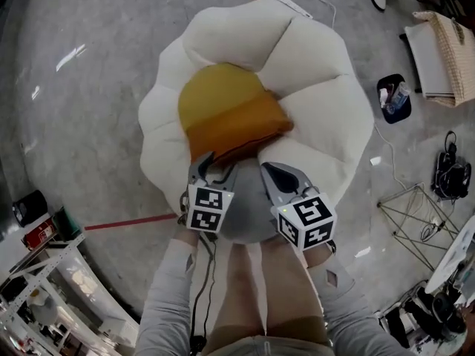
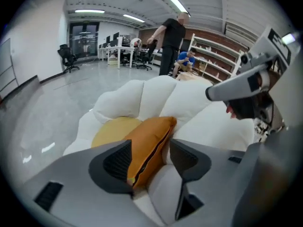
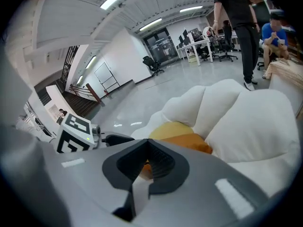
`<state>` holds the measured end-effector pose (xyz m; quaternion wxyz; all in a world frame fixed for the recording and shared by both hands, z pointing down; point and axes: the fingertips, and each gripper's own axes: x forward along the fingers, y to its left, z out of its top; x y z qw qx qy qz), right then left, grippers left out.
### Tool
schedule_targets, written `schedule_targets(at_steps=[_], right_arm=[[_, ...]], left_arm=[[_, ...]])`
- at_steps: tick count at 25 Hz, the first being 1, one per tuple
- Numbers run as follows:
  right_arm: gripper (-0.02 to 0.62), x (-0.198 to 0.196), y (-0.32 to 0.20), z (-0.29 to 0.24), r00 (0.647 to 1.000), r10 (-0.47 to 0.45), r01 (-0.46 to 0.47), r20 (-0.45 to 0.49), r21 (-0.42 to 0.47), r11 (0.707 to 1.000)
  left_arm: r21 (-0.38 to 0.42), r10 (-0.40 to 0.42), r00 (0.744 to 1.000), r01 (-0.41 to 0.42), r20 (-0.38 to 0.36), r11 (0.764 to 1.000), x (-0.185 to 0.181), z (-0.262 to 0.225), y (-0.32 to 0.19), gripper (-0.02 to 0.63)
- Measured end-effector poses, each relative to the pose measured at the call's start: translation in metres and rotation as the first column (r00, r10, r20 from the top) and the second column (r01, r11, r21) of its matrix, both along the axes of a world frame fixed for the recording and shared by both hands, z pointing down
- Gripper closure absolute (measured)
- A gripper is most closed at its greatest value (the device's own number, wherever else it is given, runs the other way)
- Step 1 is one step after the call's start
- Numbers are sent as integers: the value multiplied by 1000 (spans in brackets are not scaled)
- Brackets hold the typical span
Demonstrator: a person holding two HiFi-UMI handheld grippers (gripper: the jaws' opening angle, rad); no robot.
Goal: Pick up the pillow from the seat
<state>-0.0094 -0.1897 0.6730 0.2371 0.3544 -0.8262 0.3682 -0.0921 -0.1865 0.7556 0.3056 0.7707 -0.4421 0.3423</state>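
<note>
On the white puffy seat (image 1: pixel 319 73), the orange rectangular fabric pillow (image 1: pixel 237 128) is lying creased; left gripper (image 1: pixel 215 167) fingers are standing apart around its corner, right gripper (image 1: pixel 280 175) fingers are resting together.

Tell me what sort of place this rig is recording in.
Probably an open-plan office or lab workspace, not a home: desks and office chairs at the back, open shelving to one side, and a bare polished floor marked with red tape.
</note>
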Motion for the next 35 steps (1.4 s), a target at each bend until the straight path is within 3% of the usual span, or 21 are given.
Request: schedule_targets(at_steps=[4,8,14,17,24,30,35], right_arm=[[595,0,2,19,1000,4,-3,12,-32,999],[595,4,0,36,1000,2,0,27,-60,998],[595,7,-5,55,999,2,4,53,-97,995],[595,8,-10,59,996,20,-10,84,-117,993],[595,5,-10,60,994,19,-6,104,-125,992],[595,6,-10,62,995,35,-22,97,-133,991],[595,4,-12,62,995,41,-29,90,-136,990]], left_arm=[[-78,185,976,-177,118,981,-1,51,-2,285],[-154,324,920,-296,219,943,-2,98,-7,206],[-221,456,815,-401,358,889,-7,147,-15,82],[-243,466,775,-398,428,885,-13,168,-22,56],[-318,473,772,-361,425,876,-16,192,-20,32],[-318,467,761,-352,449,880,-17,194,-20,35],[-316,453,766,-336,456,887,-19,183,-25,134]])
